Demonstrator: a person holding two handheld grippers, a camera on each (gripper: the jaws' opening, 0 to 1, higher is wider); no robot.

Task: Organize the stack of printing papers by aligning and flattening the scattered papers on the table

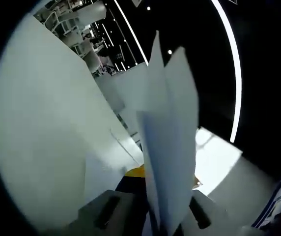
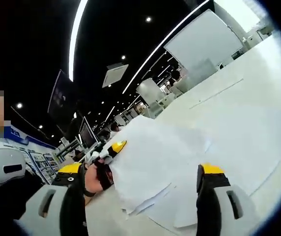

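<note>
A sheaf of white printing papers (image 1: 170, 132) stands on edge between the jaws of my left gripper (image 1: 166, 178), which is shut on it; the sheets fan apart unevenly at their far end. In the right gripper view the same papers (image 2: 155, 162) spread loosely over the white table (image 2: 243, 108), with their corners out of line. The left gripper (image 2: 112, 150), held by a hand (image 2: 94, 179), clamps their left edge. My right gripper (image 2: 140, 169) is open wide, one yellow-tipped jaw on each side of the paper pile, touching nothing.
The white table (image 1: 42, 137) stretches away on both sides of the papers. Desks, monitors and white partitions (image 2: 204, 42) stand beyond its far edge. A dark ceiling with light strips is overhead. A person's sleeve (image 2: 5, 196) is at the left.
</note>
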